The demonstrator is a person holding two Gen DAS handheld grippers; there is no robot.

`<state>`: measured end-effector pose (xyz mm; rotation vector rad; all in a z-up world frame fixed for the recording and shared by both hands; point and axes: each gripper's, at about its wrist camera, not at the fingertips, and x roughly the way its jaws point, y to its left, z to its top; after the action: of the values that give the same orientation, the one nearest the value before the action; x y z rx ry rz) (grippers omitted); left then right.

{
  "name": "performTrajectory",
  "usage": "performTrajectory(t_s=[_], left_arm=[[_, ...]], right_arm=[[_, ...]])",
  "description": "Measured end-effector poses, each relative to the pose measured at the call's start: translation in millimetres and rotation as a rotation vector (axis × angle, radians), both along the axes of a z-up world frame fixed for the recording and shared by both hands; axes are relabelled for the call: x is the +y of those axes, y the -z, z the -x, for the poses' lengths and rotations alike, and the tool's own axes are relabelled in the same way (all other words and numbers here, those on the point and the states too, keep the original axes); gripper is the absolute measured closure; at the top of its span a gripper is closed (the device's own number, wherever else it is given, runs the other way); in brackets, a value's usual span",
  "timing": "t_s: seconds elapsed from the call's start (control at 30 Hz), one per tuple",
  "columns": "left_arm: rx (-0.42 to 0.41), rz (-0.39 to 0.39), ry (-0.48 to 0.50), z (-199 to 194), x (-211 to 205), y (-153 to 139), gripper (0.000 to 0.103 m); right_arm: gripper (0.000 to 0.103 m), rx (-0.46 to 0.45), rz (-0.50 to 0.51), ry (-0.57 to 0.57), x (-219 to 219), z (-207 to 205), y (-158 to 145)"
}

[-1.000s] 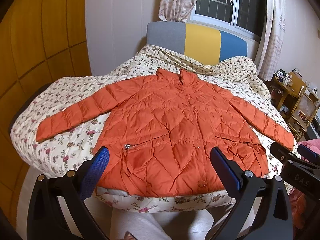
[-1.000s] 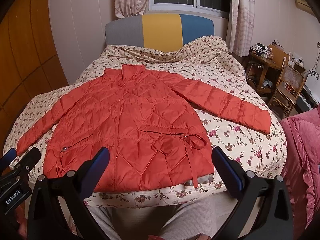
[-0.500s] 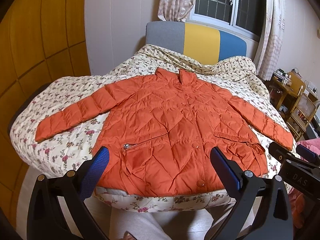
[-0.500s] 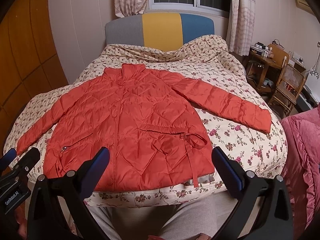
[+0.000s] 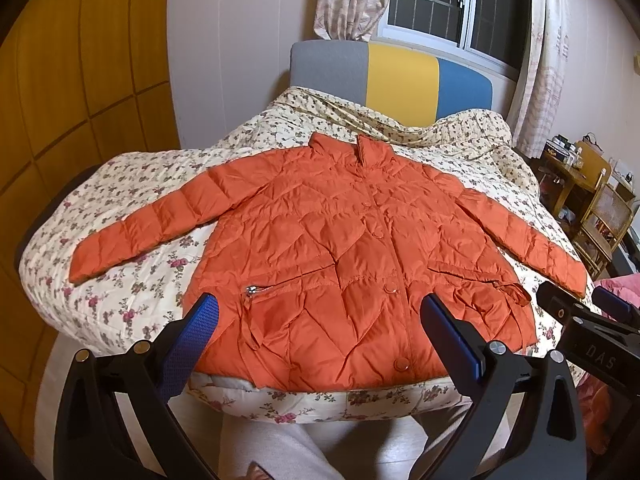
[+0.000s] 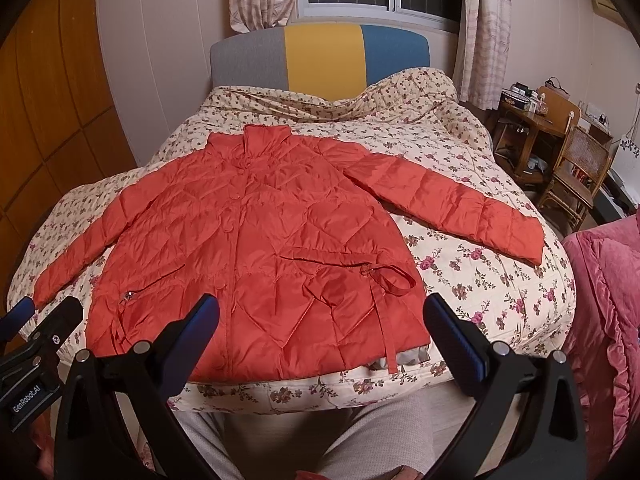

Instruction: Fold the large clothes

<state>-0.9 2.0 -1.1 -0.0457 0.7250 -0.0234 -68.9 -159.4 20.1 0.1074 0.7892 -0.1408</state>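
An orange quilted jacket [image 5: 340, 256] [image 6: 256, 248] lies flat and face up on the bed, buttoned, collar toward the headboard, both sleeves spread out to the sides. Its hem reaches the near edge of the bed. My left gripper [image 5: 320, 320] hangs open just short of the hem, above the left pocket zip side. My right gripper [image 6: 320, 320] is open too, held before the hem near the belt loop on the right pocket. Neither touches the cloth. Each gripper shows at the edge of the other's view.
The bed [image 6: 500, 280] carries a floral quilt and has a grey, yellow and blue headboard [image 6: 320, 56]. A wooden desk and chair [image 6: 572, 168] stand at the right, with a pink padded piece [image 6: 604, 300] beside the bed. A wooden wardrobe [image 5: 80, 80] lines the left. A person's grey-trousered legs [image 6: 304, 432] are below.
Both grippers have drifted very slightly; the jacket sits a touch higher in the views. Nothing was gripped or let go.
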Motion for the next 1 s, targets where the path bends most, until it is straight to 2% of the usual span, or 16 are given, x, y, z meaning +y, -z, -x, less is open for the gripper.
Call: performTrajectory(t_s=[1.0], left_arm=[[0.036, 0.016, 0.012, -8.0, 0.1, 11.5, 0.003]], right_arm=[[0.002, 0.029, -0.009, 0.002, -6.5, -9.3, 8.7]])
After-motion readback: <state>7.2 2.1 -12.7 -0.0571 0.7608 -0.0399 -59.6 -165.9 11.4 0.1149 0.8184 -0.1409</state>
